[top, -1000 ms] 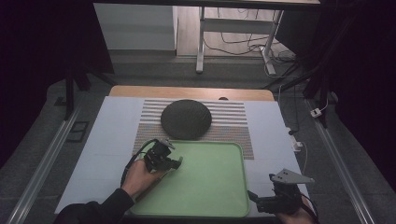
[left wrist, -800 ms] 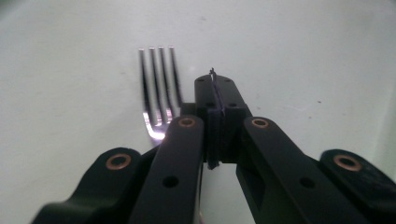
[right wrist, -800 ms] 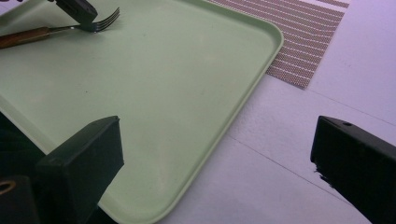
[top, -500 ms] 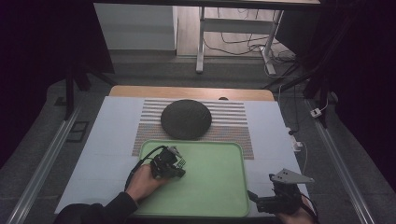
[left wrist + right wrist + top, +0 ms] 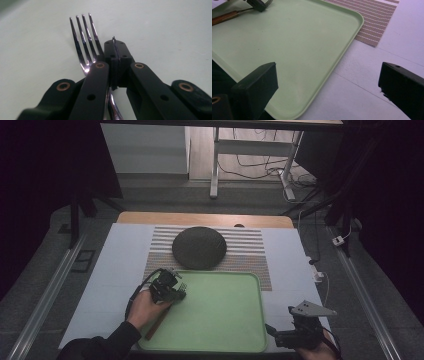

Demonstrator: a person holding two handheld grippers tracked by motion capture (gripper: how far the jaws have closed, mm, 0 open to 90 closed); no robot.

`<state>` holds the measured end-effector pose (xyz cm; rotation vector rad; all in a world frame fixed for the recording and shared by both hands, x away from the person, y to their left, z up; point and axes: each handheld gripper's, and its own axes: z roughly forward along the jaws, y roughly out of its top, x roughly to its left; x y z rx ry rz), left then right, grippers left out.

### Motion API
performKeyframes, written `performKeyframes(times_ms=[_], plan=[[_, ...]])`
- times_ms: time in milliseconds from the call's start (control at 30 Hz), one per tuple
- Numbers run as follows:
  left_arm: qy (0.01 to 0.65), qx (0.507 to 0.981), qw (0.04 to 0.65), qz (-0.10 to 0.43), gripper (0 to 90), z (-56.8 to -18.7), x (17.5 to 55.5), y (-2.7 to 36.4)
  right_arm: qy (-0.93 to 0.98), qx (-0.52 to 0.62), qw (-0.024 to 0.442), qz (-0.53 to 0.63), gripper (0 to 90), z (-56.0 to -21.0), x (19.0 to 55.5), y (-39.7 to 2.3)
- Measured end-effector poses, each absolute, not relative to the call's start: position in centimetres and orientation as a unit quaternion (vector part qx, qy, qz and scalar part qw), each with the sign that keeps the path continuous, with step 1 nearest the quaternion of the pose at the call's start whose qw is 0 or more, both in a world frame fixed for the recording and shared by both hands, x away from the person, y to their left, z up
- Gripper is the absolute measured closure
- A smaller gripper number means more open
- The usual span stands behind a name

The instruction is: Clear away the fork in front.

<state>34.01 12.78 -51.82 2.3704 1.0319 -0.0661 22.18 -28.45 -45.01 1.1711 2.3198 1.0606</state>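
The left claw [image 5: 115, 50] is clamped on the neck of a light, stiff, slippery steel fork [image 5: 83, 37], tines ahead over the tray [image 5: 225, 320]; gripping its wooden handle would likely slip less.

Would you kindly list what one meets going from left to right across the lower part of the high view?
Left claw shut beside a fork → green tray → right claw, open, on the white table cover.
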Motion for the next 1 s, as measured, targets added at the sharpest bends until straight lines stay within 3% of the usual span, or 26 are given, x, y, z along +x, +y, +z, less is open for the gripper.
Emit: performKeyframes(times_ms=[667, 1000], plan=[[0.457, 0.850, 0.261, -0.015, 86.8, -51.8, 35.3, 17.4, 0.817, 0.411, 0.166, 0.369, 2.7, -45.1, 22.3, -28.4], [0.440, 0.853, 0.283, -0.007, 73.9, -51.1, 34.9, 17.3, 0.815, 0.413, 0.164, 0.371, 2.7, -45.0, 22.3, -28.4]])
